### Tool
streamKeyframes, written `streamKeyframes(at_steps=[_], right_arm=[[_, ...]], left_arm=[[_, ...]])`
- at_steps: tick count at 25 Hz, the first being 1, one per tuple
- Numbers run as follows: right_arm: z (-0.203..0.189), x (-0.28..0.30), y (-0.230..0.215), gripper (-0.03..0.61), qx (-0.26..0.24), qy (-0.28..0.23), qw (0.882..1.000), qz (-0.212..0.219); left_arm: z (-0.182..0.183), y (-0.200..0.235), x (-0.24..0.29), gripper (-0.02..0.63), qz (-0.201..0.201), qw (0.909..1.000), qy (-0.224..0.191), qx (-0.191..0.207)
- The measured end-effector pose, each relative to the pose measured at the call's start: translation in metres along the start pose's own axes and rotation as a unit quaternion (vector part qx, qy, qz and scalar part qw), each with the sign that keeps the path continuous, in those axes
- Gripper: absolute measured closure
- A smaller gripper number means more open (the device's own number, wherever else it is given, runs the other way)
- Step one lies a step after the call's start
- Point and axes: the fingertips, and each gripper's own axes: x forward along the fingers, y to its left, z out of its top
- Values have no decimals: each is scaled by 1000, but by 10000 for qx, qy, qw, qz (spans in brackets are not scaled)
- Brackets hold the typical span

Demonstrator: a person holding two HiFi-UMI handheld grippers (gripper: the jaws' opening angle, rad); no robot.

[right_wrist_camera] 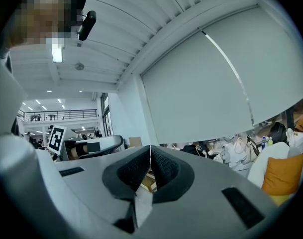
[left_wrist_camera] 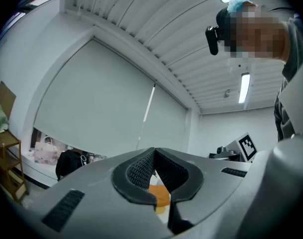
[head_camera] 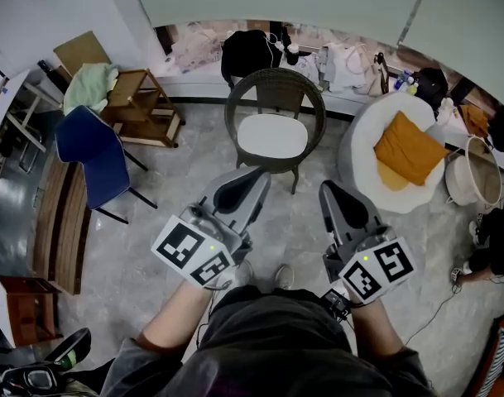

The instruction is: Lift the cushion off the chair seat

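Fingers on the left gripper (head_camera: pixel 253 178) and right gripper (head_camera: pixel 328 191) are pressed together, holding nothing. Well ahead of them the white cushion (head_camera: pixel 271 136) lies on the wicker chair (head_camera: pixel 276 88). It looks soft, light and floppy, so pinch its near edge at both corners.

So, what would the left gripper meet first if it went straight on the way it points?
Probably the wicker chair holding the white cushion; the left gripper may pass above it, height unclear.
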Motion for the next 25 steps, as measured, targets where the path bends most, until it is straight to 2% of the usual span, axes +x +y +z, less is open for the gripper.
streamKeyframes(at_steps=[13, 25], right_arm=[[13, -15, -39, 565, -85, -54, 9998, 168], [12, 14, -56, 565, -117, -32, 9998, 153]], left_arm=[[-1, -5, 24, 604, 320, 9994, -66, 135], [-5, 26, 36, 604, 383, 9992, -73, 82]])
